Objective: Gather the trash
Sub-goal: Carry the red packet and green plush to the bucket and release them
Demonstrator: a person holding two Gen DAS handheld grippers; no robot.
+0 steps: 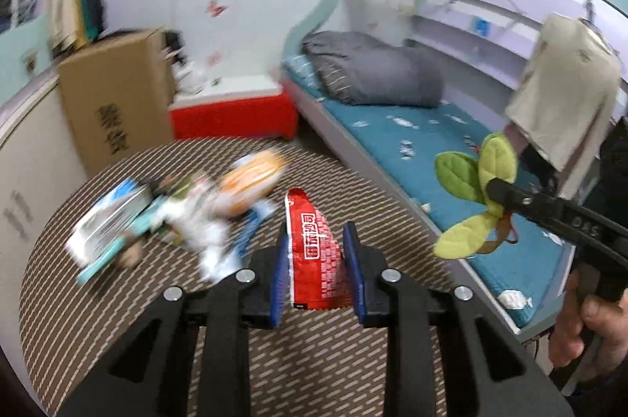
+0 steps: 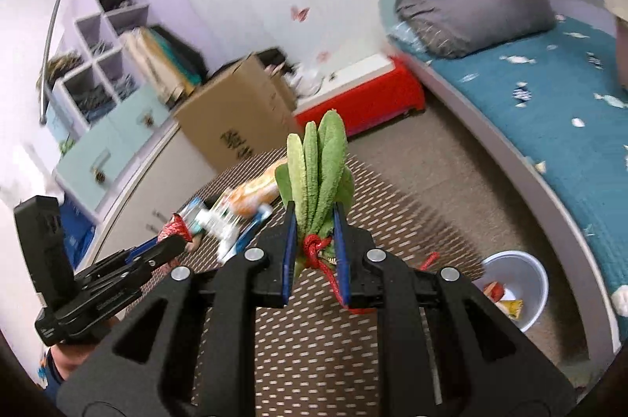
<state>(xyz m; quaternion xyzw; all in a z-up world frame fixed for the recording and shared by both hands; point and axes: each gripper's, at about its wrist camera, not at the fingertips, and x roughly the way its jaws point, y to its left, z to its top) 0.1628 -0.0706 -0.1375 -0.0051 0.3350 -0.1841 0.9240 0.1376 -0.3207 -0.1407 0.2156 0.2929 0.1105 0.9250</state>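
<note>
Left wrist view: left gripper [image 1: 316,256] is clamping red wrapper [image 1: 314,252] above round table [image 1: 353,358] | right gripper [image 2: 314,252] is pinching green leaf plush [image 2: 318,177] above it

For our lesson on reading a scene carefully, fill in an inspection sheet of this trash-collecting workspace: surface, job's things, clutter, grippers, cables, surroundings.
Surface: round table with brown dotted woven cover, mostly bare near the cameras.
Job's things: red printed foil wrapper; green plush leaf bundle tied with red cord; pale round waste bin on the floor, wrappers inside.
Clutter: blurred pile of packets, one orange, one blue-white, on the table's far side.
Grippers: left gripper shut on the wrapper; right gripper shut on the leaf bundle.
Cables: nothing seen.
Surroundings: brown cardboard box, red low box, bunk bed with teal mattress and grey rolled duvet.
</note>
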